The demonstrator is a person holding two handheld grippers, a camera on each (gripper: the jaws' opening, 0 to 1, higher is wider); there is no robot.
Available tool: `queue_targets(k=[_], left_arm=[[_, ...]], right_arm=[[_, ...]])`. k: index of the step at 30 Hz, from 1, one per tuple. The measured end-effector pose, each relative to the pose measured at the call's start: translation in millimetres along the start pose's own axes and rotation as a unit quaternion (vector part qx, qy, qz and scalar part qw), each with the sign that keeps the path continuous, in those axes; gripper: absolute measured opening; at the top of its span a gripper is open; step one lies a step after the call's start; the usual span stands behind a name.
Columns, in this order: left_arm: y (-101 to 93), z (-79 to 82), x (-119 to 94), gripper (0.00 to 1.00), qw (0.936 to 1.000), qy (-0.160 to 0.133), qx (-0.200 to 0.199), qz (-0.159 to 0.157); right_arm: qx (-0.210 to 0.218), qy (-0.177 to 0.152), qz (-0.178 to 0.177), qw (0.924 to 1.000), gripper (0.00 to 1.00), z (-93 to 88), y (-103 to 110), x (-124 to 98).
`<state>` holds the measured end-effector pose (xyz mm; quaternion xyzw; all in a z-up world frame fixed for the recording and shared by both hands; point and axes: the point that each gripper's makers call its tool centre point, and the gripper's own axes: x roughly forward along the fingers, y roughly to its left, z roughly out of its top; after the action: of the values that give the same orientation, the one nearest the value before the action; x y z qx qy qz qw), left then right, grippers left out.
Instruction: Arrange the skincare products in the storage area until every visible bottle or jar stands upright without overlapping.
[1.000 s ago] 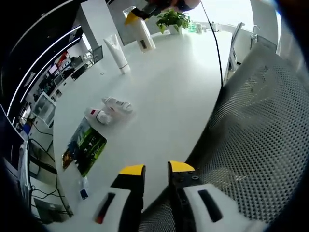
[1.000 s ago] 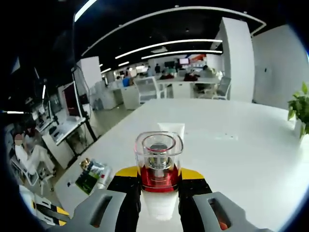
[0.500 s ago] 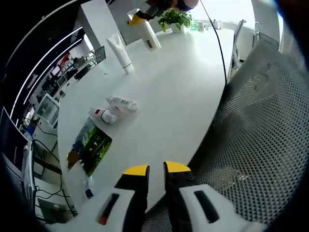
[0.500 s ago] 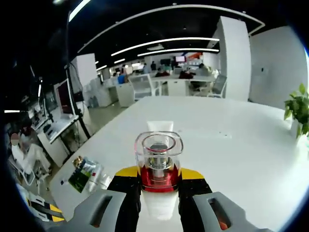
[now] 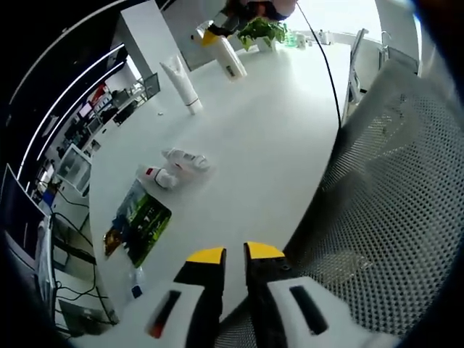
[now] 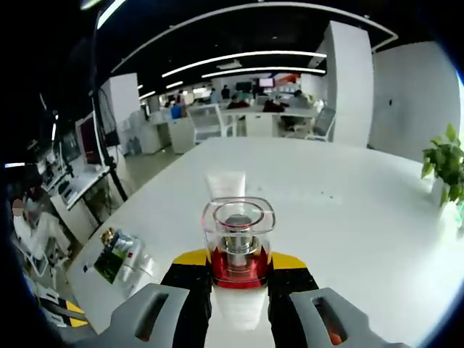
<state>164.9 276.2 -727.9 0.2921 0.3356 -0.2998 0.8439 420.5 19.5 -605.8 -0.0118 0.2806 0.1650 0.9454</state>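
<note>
My right tongs (image 6: 237,264) were clamped on a white bottle (image 6: 238,233) with a red collar and a clear cap. Its long axis ran straight out along the jaws, cap away from me toward the far end of the white surface (image 6: 348,210). In the left gripper view the same bottle (image 5: 228,58) hung above the far part of the surface, tilted, with its base end lower than its gripped cap end, so I judged it not yet set down. My left tongs (image 5: 226,254) held nothing, their yellow tips close together with a thin gap between them (near enough to call closed), hovering over the near edge of the surface beside a mesh chair back (image 5: 391,217).

Further out, one white tube (image 5: 181,84) already stood upright on its cap, near the carried bottle. That, by my reckoning, was the only piece done. Two small white bottles (image 5: 176,167) lay on their sides touching each other, long axes roughly across the surface, one showing a red band at its end. Both needed standing up and separating. A colourful flat packet (image 5: 138,223) lay just beside them toward the surface's edge, and a potted plant (image 5: 259,30) sat at the far end.
</note>
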Motion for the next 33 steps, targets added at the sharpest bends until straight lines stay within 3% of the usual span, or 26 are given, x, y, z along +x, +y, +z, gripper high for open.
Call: queue_targets(k=[8,11,18,30,33], left_arm=[[0.8,-2.3,0,0.04,1.0,0.006,-0.001,0.001],[1.0,-2.6,0,0.04,1.0,0.007,-0.001,0.001],[1.9,-3.3,0,0.04,1.0,0.009,-0.003,0.002],[3.7,-8.9,2,0.02,0.9997,0.023,-0.005,0.005],[10.3,-2.8,-2,0.0,0.9997,0.007,-0.007,0.022]], right_arm=[[0.001,0.006,0.002,1.0,0.24,-5.6,8,4],[0.024,0.005,0.0,0.9997,0.24,-13.2,9,5],[0.015,0.024,0.008,0.9996,0.24,-22.8,16,13],[0.01,0.034,0.002,0.9994,0.24,-17.3,-1,38],[0.002,0.035,0.001,0.9994,0.24,-15.6,-5,44]])
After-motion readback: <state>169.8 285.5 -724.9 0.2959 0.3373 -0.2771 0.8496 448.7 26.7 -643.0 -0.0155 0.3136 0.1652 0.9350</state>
